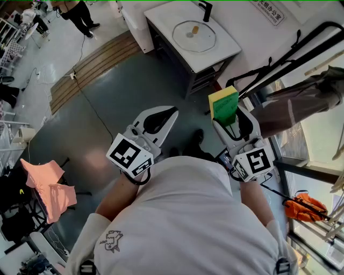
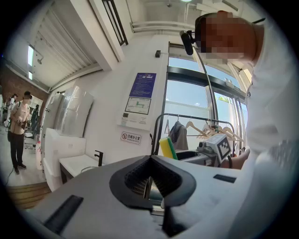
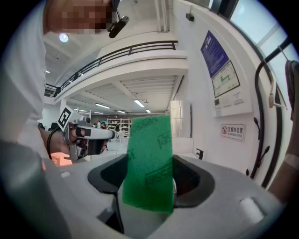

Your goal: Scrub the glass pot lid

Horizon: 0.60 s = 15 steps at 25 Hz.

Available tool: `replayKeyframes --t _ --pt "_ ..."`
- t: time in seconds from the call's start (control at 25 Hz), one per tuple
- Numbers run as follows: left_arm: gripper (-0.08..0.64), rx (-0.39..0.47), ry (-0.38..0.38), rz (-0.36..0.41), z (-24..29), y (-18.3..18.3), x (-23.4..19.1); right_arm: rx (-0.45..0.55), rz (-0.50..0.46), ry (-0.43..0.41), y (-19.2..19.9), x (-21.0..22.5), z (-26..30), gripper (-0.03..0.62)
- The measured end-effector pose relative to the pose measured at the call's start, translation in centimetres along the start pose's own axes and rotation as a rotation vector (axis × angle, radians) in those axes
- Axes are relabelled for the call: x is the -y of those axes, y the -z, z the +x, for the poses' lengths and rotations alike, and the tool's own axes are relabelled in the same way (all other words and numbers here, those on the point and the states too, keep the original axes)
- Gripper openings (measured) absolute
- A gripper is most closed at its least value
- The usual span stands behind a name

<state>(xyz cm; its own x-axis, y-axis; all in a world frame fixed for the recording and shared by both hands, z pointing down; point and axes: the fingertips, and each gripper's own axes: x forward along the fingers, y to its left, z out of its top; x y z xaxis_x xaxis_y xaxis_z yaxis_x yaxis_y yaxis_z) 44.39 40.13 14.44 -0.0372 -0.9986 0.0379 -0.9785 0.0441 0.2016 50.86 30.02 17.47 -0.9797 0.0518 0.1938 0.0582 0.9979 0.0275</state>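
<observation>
Well ahead, the white washstand with its round basin point(image 1: 220, 52) stands by the wall, a black tap point(image 1: 206, 9) at its back edge. The round glass pot lid point(image 1: 193, 36) lies flat in that basin (small tan knob facing up), well apart from both grippers. The left gripper point(image 1: 167, 115) hangs over grey floor, jaws pressed together on nothing. The right gripper point(image 1: 230, 122) pinches a green-and-yellow scrubbing sponge point(image 1: 224, 105), which stands upright between its jaws.

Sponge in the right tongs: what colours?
The sponge is yellow foam with a green scrub face; the head view shows both best.
</observation>
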Motion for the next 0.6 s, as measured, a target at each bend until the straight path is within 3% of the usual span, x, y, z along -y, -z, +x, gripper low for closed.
replayKeyframes --t 0.6 --pt "-0.002 -0.01 -0.006 -0.016 2.4 0.6 -1.3 0.001 0.018 -0.005 0.4 2.4 1.1 0.299"
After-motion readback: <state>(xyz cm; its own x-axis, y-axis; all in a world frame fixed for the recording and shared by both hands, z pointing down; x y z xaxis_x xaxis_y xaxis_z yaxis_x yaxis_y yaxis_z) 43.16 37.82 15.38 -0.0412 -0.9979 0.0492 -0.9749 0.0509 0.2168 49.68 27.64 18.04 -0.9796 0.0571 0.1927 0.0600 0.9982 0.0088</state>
